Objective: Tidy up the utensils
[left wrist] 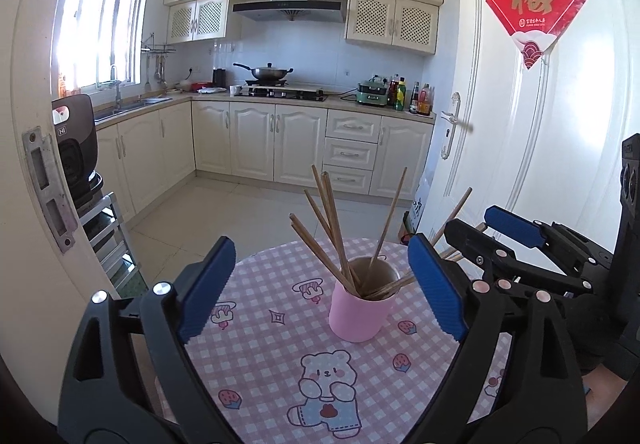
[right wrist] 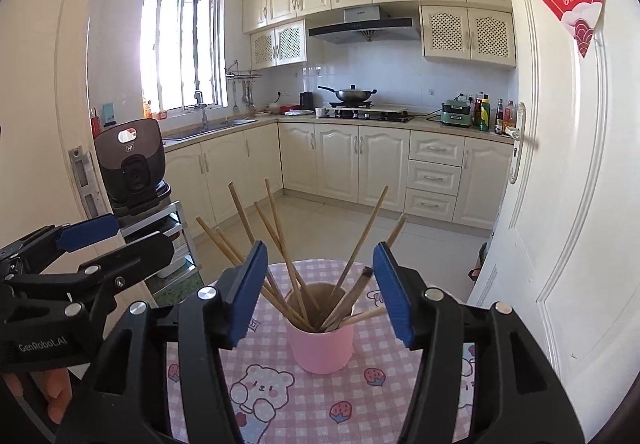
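Note:
A pink cup [left wrist: 358, 310] stands on a small round table with a pink checked cloth [left wrist: 280, 344]. Several wooden chopsticks [left wrist: 332, 220] fan out of it. My left gripper [left wrist: 324, 292] is open and empty, its blue pads on either side of the cup, a little short of it. My right gripper [right wrist: 320, 292] is open and empty too, facing the same cup [right wrist: 322, 348] and chopsticks [right wrist: 280, 236]. In the left wrist view the right gripper [left wrist: 460, 240] shows at the right, and a chopstick passes behind its fingers. In the right wrist view the left gripper [right wrist: 112, 240] shows at the left.
A white door [right wrist: 568, 184] stands open close on the right. A dark appliance [right wrist: 132, 160] sits on a metal rack [right wrist: 176, 232] to the left of the table. Kitchen cabinets, a sink and a stove with a wok [left wrist: 270, 74] line the far walls across a tiled floor.

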A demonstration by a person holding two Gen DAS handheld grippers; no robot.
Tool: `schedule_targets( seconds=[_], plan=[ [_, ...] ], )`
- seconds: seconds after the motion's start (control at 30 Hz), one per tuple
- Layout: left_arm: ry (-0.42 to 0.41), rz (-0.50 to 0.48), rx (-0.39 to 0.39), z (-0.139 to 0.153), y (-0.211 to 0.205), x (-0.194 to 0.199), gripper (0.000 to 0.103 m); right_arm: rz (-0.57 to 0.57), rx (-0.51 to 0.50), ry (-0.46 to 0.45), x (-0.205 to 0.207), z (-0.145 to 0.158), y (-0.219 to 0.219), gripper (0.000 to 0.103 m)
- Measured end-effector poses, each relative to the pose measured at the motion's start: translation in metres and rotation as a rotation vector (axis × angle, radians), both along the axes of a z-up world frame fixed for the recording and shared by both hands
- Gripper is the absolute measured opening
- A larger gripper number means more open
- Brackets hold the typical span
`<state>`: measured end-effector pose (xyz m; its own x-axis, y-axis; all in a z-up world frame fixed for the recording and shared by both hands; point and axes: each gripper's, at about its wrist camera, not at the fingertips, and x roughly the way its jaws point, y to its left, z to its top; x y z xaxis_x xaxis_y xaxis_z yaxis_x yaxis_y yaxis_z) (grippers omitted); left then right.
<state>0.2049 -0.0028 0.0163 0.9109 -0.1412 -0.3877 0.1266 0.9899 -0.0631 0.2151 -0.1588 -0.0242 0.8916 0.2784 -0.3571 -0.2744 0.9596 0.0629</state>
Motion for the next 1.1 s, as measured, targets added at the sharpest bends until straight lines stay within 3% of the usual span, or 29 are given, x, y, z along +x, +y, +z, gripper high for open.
schedule_targets(
  seconds=[0.37, 0.7, 1.1],
  plan=[
    [-0.104, 0.024, 0.041, -0.002, 0.001, -0.066, 0.091, -0.048, 0.013, -0.07, -0.061, -0.008, -0.006, 0.068],
    [-0.188, 0.064, 0.083, -0.001, 0.002, -0.112, 0.092, -0.071, 0.006, -0.148, -0.111, -0.003, 0.0, 0.075],
    [-0.264, 0.081, 0.076, 0.002, 0.003, -0.155, 0.097, -0.129, 0.009, -0.217, -0.15, -0.003, 0.001, 0.088]
  ],
)
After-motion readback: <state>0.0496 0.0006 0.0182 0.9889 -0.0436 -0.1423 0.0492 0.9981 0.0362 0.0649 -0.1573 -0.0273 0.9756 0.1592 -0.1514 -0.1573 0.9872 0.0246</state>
